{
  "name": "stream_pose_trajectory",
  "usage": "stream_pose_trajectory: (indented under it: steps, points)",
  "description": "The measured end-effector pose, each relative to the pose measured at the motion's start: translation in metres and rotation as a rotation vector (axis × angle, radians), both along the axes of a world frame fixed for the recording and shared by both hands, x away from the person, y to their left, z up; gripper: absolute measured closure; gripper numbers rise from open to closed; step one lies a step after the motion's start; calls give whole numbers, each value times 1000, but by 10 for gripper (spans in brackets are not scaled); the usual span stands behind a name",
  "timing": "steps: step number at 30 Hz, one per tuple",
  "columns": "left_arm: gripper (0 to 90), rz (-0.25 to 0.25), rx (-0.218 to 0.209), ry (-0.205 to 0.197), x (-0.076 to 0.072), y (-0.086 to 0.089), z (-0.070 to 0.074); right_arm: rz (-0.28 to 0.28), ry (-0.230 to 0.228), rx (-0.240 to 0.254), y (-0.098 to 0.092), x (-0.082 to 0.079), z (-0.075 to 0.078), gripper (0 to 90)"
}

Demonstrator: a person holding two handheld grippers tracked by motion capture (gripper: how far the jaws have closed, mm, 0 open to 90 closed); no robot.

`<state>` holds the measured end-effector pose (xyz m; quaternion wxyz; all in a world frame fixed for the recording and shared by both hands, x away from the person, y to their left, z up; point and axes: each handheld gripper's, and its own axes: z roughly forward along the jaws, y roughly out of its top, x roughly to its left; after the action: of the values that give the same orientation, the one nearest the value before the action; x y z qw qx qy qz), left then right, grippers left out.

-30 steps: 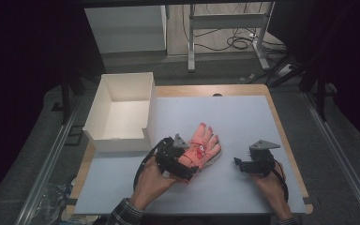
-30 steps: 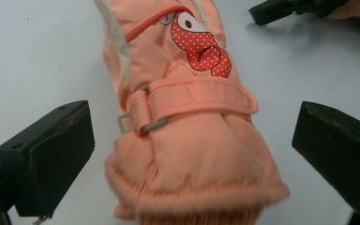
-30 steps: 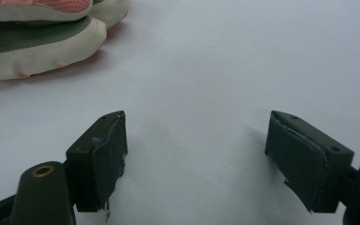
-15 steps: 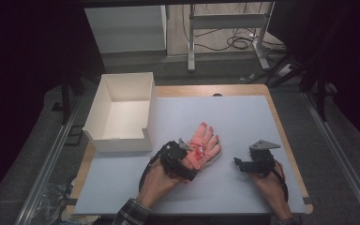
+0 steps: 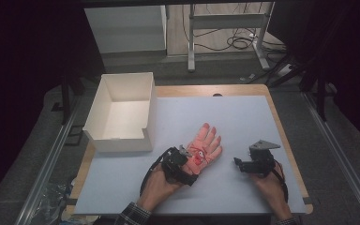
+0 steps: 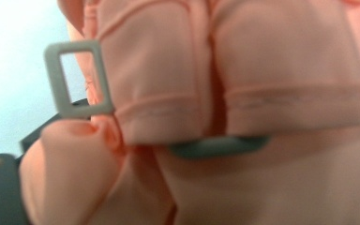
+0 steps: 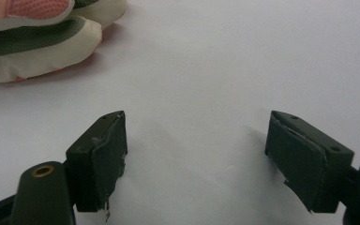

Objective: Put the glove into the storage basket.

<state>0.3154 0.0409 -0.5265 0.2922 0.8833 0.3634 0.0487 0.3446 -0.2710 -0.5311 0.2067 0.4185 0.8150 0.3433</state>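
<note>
A pink-orange glove (image 5: 205, 146) lies palm-down on the pale mat, fingers pointing away from me. My left gripper (image 5: 186, 158) is low at the glove's wrist end. In the left gripper view the glove's fabric (image 6: 262, 70) and its grey buckle (image 6: 75, 79) are right up close between the jaws. The jaws have just been closing, and the fabric bunches against the one dark jaw that shows. My right gripper (image 5: 238, 162) rests on the mat to the right of the glove. It stands open (image 7: 197, 154) over bare mat, with the glove's fingertips (image 7: 33, 51) off to its upper left.
A white open box (image 5: 122, 112) stands at the back left, partly off the mat's left side. The pale mat (image 5: 243, 117) covers a wooden table with an edge close on the right. Table legs and cables lie on the floor beyond.
My left hand has sunk and slid forward onto the glove's wrist end. The right hand and gripper have stayed put, and the glove has not shifted.
</note>
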Motion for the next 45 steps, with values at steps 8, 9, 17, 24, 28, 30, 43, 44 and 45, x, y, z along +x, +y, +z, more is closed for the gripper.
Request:
stream_pose_trajectory:
  steps: [8,9,17,24,28,30,43,44,45]
  points:
    - [305,-4,-2,-3,-3,6,6,0,0,0,0,0,0,213]
    - [339,-4,-3,-4,-3,6,7,0,0,0,0,0,0,213]
    - [450,-14,-37,-18,-3,12,12,0,0,0,0,0,0,213]
    - [477,-17,-70,-13,2,18,20,0,0,0,0,0,0,213]
    - [488,-14,-76,-10,3,17,23,0,0,0,0,0,0,213]
    - [488,-12,-79,-9,3,17,25,0,0,0,0,0,0,213]
    - [485,19,-75,-33,19,22,49,0,-1,-1,0,0,0,213]
    - [485,21,-74,-34,21,22,52,0,-1,-1,0,0,0,213]
    - [485,23,-75,-36,24,22,55,1,-1,0,0,0,0,213]
